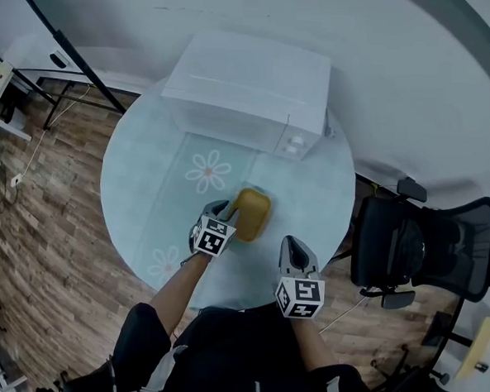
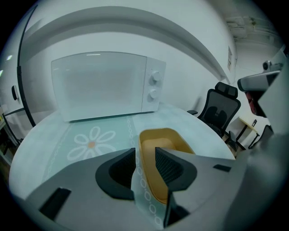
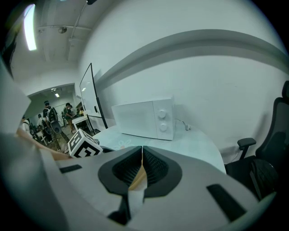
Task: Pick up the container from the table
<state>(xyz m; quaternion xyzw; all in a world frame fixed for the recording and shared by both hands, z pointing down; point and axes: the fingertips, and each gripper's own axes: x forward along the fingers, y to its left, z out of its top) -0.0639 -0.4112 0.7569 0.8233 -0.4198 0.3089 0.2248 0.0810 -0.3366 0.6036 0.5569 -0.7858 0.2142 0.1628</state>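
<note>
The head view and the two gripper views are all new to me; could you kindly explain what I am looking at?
There is no robot arm here: a person holds a two-jaw gripper in each hand. The head view looks down from a camera on their head, and each gripper view looks along that gripper's own jaws. On the round table stand a white microwave and a yellow container. The left gripper has its jaws apart astride one container wall, one jaw inside and one outside, not closed on it. The right gripper is shut and empty.
</note>
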